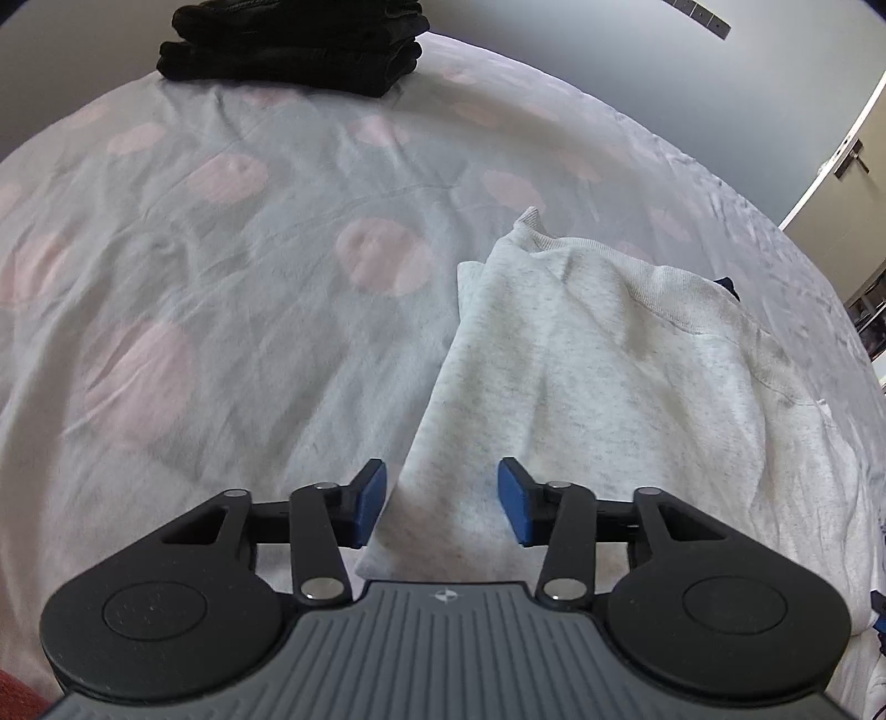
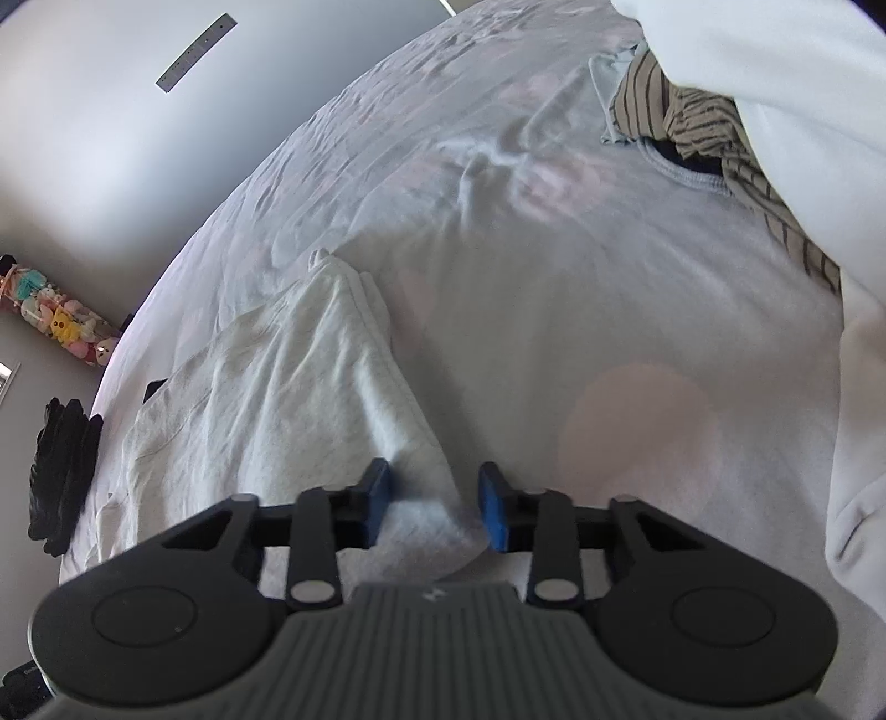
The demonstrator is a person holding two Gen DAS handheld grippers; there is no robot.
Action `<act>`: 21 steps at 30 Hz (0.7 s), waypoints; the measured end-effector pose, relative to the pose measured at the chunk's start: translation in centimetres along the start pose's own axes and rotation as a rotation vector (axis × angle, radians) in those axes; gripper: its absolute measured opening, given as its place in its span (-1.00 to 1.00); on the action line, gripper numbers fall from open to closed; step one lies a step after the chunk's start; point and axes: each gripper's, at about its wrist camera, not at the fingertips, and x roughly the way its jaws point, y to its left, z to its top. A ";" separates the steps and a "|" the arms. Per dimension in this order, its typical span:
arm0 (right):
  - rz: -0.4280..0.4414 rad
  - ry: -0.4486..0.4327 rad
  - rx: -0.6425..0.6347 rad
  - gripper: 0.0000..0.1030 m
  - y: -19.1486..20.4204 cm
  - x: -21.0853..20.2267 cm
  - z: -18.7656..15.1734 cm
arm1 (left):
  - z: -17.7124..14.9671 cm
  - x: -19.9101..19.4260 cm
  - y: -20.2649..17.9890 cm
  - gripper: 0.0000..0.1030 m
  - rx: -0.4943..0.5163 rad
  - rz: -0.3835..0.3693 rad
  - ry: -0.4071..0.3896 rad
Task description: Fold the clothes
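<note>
A pale grey sweatshirt (image 1: 609,343) lies partly folded on the bed, its long folded edge running toward my left gripper (image 1: 441,501). That gripper's blue pads stand apart over the near end of the edge, and I see no pinch on the fabric. In the right wrist view the same sweatshirt (image 2: 277,387) shows a raised fold ending between the pads of my right gripper (image 2: 437,501). Cloth fills that gap, but the pads do not visibly press it.
The bed sheet (image 1: 221,277) is pale with pink dots. A stack of folded black clothes (image 1: 293,44) sits at the far edge. A striped garment (image 2: 692,111) and a light blue one (image 2: 686,177) lie at the upper right, beside a large white cloth (image 2: 803,83).
</note>
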 end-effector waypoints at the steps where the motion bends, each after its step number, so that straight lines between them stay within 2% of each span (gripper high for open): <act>1: -0.003 -0.004 -0.008 -0.61 0.2 0.0 -0.2 | -0.3 0.0 0.2 -0.61 -0.006 -0.004 -0.002; 2: -0.016 -0.016 -0.024 -0.74 0.4 -0.2 -0.2 | -0.6 -0.1 0.2 -0.79 0.007 0.009 -0.013; 5: -0.066 -0.046 -0.061 -0.82 1.0 -0.8 -0.5 | -1.1 -0.3 0.0 -0.83 0.065 0.049 -0.030; 8: -0.121 -0.039 -0.074 -0.83 0.8 -0.5 -0.8 | -1.3 0.1 -0.2 -0.84 0.106 0.093 -0.025; 15: -0.177 0.006 -0.052 -0.83 -0.2 0.8 -0.7 | -1.6 1.3 0.0 -0.83 0.106 0.114 -0.003; 19: -0.185 0.002 -0.075 -0.81 0.3 0.6 -0.9 | -1.8 0.6 0.5 -0.79 0.082 0.089 -0.024; 21: -0.193 -0.018 -0.050 -0.71 0.1 -0.1 -0.9 | -1.8 -0.2 0.9 -0.67 0.055 0.068 -0.046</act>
